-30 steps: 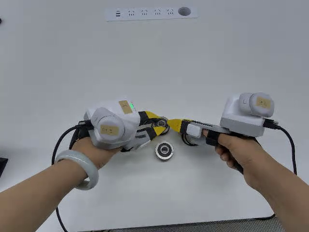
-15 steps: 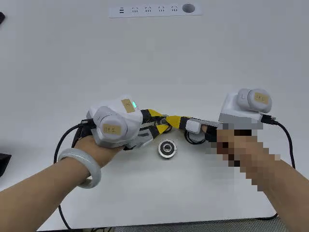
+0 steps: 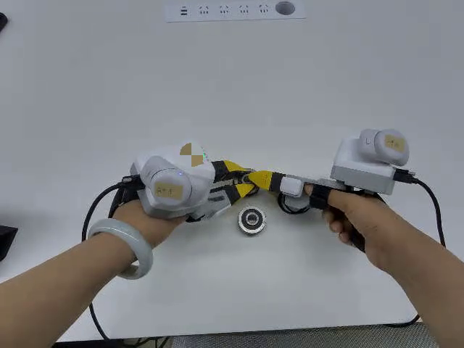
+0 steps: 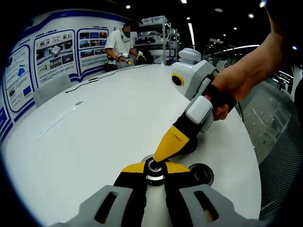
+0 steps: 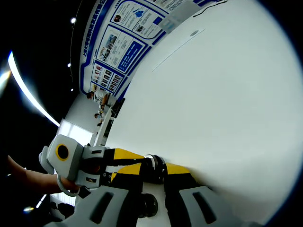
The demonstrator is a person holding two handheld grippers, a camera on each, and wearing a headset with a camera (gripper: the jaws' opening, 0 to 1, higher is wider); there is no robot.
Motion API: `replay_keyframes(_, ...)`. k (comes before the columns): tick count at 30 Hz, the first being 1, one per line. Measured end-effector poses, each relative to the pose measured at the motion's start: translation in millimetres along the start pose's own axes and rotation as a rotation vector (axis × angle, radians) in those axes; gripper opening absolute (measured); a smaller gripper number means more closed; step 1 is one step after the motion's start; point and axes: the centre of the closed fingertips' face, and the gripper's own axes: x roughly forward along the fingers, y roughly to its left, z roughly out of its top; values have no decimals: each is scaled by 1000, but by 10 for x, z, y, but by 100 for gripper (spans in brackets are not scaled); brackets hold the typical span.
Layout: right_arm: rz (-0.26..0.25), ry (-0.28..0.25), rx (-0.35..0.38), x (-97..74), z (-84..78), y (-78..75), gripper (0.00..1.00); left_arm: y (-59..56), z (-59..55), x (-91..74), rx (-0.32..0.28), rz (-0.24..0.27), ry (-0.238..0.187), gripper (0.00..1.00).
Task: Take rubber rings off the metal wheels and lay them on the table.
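My left gripper (image 3: pixel 241 183) (image 4: pixel 155 169) is shut on a small metal wheel (image 4: pixel 154 168) (image 5: pixel 155 171), held just above the white table (image 3: pixel 217 94). My right gripper (image 3: pixel 255 178) (image 5: pixel 154 172) comes in from the right, and its yellow tips (image 4: pixel 170 141) close on the dark rubber ring at the rim of that same wheel. A second metal wheel (image 3: pixel 251 220) (image 4: pixel 201 174), with a black ring around it, lies flat on the table just in front of the jaws.
Dark loops (image 3: pixel 291 206) that look like rubber rings lie under the right gripper's neck. A white power strip (image 3: pixel 232 10) runs along the far edge. A black cable (image 3: pixel 98 214) trails off the left gripper. The table's front edge is close to my arms.
The right gripper has edged a little to the left, closer onto the wheel held by the left gripper. The wheel on the table has stayed put.
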Motion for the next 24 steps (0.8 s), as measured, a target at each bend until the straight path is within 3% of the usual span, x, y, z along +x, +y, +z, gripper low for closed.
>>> replay_keyframes(7, 18, 9, 9, -55, -50, 46, 16, -3, 1, 2, -1, 1, 1, 14)
replay_keyframes(24, 3, -3, -19, -86, -7, 13, 8, -10, 14, 3, -2, 2, 2, 14)
